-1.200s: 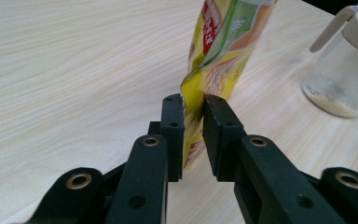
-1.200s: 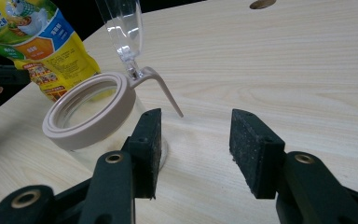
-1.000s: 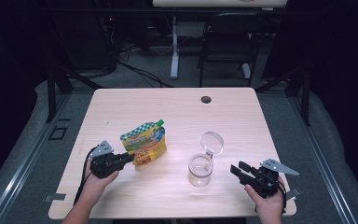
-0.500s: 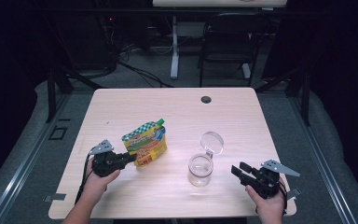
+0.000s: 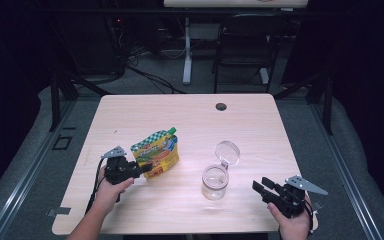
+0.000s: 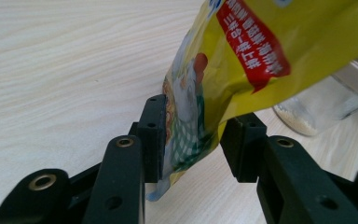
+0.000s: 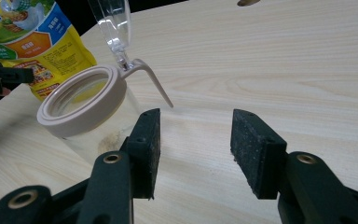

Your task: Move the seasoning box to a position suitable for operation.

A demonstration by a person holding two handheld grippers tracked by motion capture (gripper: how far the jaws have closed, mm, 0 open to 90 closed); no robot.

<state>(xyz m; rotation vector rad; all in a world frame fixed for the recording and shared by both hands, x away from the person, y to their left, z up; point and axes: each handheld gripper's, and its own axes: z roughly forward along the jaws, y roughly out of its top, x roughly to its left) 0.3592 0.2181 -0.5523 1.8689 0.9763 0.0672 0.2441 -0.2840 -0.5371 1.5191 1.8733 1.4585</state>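
Note:
A yellow stand-up pouch (image 5: 156, 155) with a green spout stands tilted at the table's left middle. My left gripper (image 5: 142, 170) is shut on its lower corner. In the left gripper view the pouch (image 6: 242, 56) fills the gap between the two jaws of the left gripper (image 6: 193, 135). A clear glass jar (image 5: 215, 182) stands right of the pouch, its hinged lid (image 5: 228, 152) flipped up and open. A little pale powder lies in the jar's bottom (image 6: 326, 102). My right gripper (image 5: 260, 186) is open near the front right edge. The jar rim (image 7: 81, 100) lies just left of the right gripper (image 7: 196, 140).
The wooden table (image 5: 180, 115) has a dark cable hole (image 5: 221, 106) at its far middle. A chair (image 5: 245, 45) and desk legs stand on the floor beyond the far edge. The person's hands come in at the front edge.
My left gripper and the pouch have shifted slightly to the right. The right gripper and the jar have hardly moved.

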